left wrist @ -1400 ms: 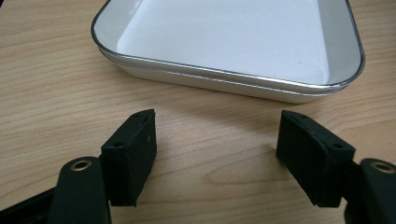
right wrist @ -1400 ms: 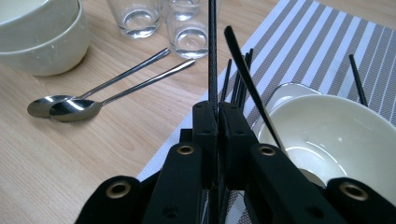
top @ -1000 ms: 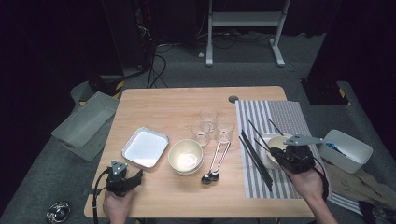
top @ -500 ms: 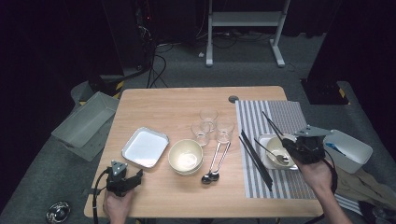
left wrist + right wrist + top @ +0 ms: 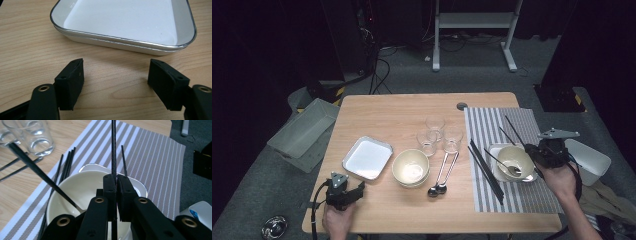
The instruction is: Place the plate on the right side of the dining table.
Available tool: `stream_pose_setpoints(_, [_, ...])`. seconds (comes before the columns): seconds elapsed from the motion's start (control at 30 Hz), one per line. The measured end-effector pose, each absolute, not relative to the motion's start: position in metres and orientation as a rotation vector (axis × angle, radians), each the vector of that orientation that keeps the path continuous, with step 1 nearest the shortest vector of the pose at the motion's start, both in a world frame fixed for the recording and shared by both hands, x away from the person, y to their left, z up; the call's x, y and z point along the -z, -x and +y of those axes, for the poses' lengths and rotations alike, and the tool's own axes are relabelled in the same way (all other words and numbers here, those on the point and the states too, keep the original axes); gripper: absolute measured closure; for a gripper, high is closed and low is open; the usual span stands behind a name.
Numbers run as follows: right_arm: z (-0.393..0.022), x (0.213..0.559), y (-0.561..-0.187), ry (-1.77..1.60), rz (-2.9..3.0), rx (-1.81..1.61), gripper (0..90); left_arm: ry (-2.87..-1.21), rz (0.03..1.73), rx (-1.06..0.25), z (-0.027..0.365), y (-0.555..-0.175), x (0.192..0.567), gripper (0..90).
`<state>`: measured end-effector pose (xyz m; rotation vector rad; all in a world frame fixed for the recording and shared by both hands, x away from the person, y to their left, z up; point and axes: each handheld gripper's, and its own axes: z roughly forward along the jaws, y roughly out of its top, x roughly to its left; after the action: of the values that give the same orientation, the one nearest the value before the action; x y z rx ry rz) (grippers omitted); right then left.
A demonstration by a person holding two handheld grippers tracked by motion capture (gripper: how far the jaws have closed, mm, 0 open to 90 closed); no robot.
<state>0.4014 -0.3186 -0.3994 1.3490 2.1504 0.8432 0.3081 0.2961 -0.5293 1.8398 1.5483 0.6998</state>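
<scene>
We've got a wooden table (image 5: 387, 120) w/ a striped woven mat (image 5: 512, 200). On the mat: 1 cream bowl (image 5: 515, 161). Three clear glasses (image 5: 435, 124). Left gripper (image 5: 115, 77) sits w/ jaws apart, nothing between. Right gripper (image 5: 116, 182) is clamped on 1 thin black chopstick (image 5: 113, 147), above the bowl.

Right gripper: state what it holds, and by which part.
The right gripper is shut on a black chopstick, pinched near its lower end.
</scene>
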Motion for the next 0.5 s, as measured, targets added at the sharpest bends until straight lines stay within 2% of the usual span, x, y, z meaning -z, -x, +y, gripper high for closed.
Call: stream_pose_setpoints(0.5, [-0.342, 0.415, -0.419, -1.395, 2.155, -0.772, 86.3, -1.84, 1.548, -0.699, 0.296, -0.308, 0.529, 29.4])
